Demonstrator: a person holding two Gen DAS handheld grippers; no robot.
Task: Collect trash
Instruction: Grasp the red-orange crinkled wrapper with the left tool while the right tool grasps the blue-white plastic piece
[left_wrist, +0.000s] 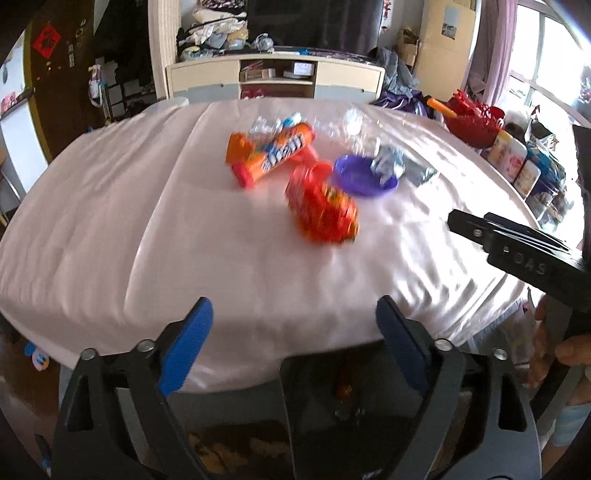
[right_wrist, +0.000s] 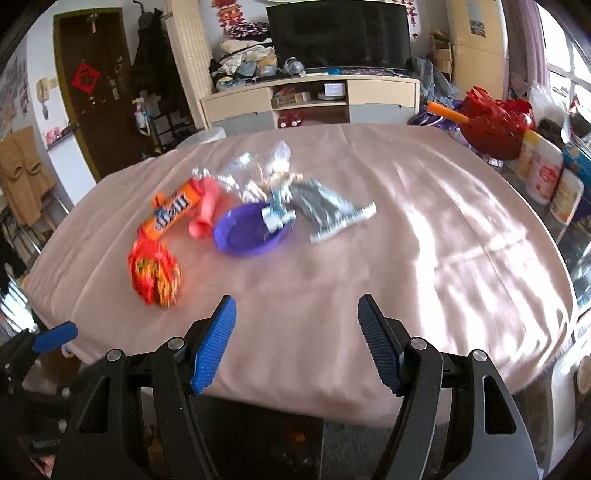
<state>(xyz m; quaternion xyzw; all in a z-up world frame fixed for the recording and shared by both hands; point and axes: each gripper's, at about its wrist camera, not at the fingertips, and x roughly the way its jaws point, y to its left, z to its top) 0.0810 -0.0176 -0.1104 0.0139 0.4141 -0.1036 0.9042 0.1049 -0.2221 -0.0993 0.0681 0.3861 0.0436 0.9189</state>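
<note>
both hand-held grippers (left_wrist: 293, 325) (right_wrist: 297, 325) empty, wrappers (right_wrist: 155, 273) on cloth (right_wrist: 406, 258)

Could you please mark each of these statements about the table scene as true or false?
1. Both grippers are holding a piece of trash. False: the left gripper and the right gripper are both open with nothing between the fingers.
2. A purple bowl sits on the pink cloth. True.
3. The silver wrapper lies inside the purple bowl. False: it lies on the cloth beside the bowl.
4. The orange candy tube lies on its side. True.
5. The red snack bag is nearer the grippers than the orange tube. True.
</note>
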